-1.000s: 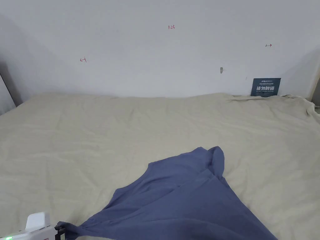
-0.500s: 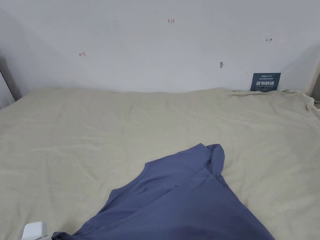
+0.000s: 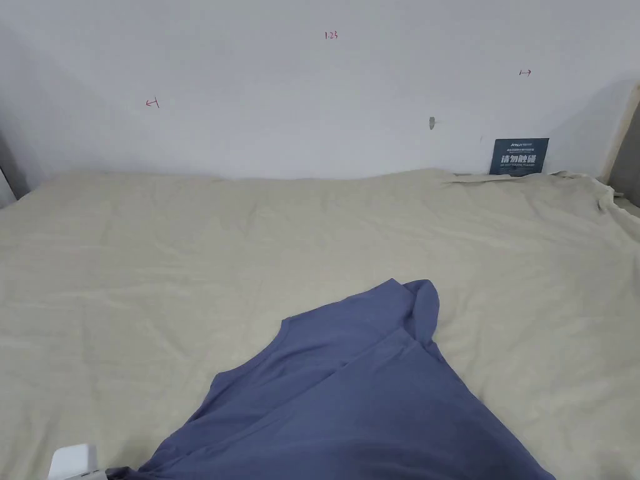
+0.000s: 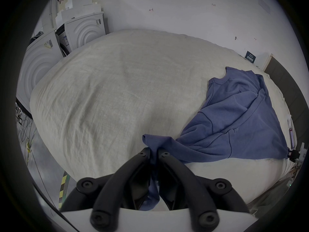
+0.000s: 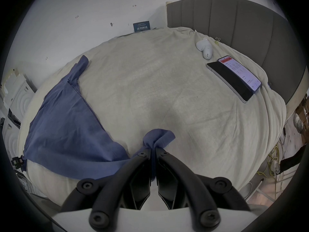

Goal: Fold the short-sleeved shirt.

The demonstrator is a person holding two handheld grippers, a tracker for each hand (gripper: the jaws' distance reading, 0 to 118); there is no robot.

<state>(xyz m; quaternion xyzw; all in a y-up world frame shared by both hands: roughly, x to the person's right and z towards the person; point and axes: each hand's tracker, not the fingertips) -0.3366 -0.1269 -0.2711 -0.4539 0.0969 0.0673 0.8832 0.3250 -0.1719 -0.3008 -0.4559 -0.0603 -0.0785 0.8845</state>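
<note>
A blue short-sleeved shirt (image 3: pixel 350 400) lies stretched on the beige bed sheet (image 3: pixel 187 262), its far end with the collar and a sleeve pointing toward the wall. In the left gripper view my left gripper (image 4: pixel 154 152) is shut on a bunched corner of the shirt (image 4: pixel 237 115). Its white body (image 3: pixel 72 464) peeks in at the bottom left of the head view. In the right gripper view my right gripper (image 5: pixel 153 151) is shut on the other near corner of the shirt (image 5: pixel 66 126), with a tuft of cloth sticking out past the jaws.
A phone (image 5: pixel 237 75) and a small white device (image 5: pixel 204 49) lie on the sheet near the grey headboard (image 5: pixel 242 26). White appliances (image 4: pixel 50 51) stand past the bed's left side. A dark sign (image 3: pixel 519 156) leans on the wall. Cables lie on the floor.
The head camera has tilted up slightly. My left gripper has slipped lower toward the bottom edge of the head view, and the shirt's near corner has gone with it.
</note>
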